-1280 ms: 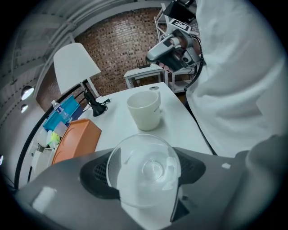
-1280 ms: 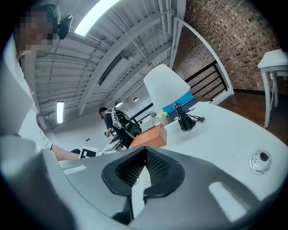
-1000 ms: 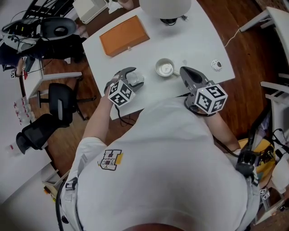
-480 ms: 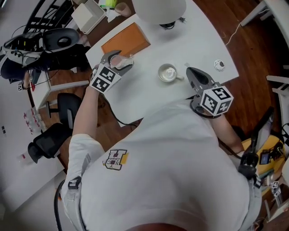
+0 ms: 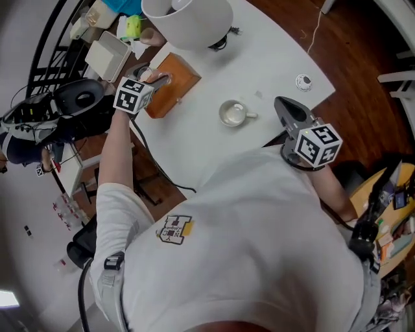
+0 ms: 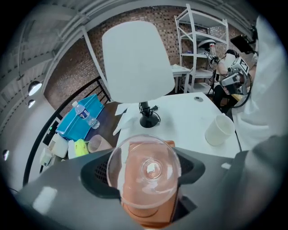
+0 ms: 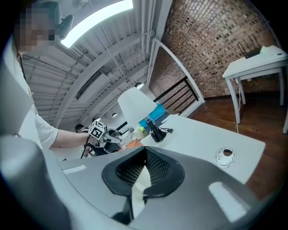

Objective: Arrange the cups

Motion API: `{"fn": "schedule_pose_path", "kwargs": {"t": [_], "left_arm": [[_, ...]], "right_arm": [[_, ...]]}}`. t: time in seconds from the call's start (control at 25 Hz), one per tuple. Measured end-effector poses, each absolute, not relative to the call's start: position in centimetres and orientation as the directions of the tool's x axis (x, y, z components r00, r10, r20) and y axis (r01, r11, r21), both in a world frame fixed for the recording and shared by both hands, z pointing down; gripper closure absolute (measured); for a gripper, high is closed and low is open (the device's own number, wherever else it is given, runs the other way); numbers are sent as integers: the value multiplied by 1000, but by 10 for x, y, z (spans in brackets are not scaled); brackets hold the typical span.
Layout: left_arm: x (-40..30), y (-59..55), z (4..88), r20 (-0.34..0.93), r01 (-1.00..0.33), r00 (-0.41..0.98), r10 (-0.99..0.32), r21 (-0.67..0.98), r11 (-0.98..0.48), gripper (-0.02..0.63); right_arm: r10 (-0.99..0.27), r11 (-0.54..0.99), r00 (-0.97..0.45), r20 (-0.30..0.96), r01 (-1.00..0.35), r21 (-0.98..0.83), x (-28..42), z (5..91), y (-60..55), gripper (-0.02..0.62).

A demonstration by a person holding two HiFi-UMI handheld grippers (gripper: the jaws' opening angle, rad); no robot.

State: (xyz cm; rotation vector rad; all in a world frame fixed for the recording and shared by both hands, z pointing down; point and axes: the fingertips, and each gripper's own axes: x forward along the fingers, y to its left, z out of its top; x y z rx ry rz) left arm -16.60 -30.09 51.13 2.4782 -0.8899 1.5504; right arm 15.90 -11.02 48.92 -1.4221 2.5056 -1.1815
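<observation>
"How far along was the arranging?"

"About midway, I'd judge; the left tool (image 5: 154, 76) gripped the clear cup (image 6: 145, 173) above the orange box (image 5: 174, 87); the white cup (image 5: 232, 113) sat unplaced on the tabletop (image 5: 272, 58), right of that box; the right tool (image 5: 282, 104), farther right, was closed and empty."

the white table (image 5: 266, 58) carries a lamp (image 5: 188, 19); an orange box (image 5: 178, 81) lies just beside the lamp, a white cup (image 5: 232, 113) near it, a small disc (image 5: 303, 82) well apart.

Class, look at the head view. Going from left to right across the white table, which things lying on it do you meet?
From the left: orange rectangular box → white ceramic mug → small round silver disc.
</observation>
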Motion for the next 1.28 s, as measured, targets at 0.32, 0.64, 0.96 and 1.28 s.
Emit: {"fn": "schedule_pose_path", "kwargs": {"t": [0.32,0.64,0.96,1.28], "left_arm": [[-160,-333,524,877,-475,291,-382,-214,-854,279],[-165,-332,539,900,-439,270,-341,-200,-876,279],[-166,-329,541,892,-412,281,-353,-220,-884,257],[-166,-326,510,835,-484,362,-415,-213,-849,158]], "right_arm": [[-783,216,-515,348,-750,-625,177,493,-103,595],[-792,188,-495,358,-755,-628,179,498,-100,595],[-788,197,-505,352,-749,-632,176,498,-102,595],[-789,217,-518,330,-738,-639,177,494,-106,595]]}}
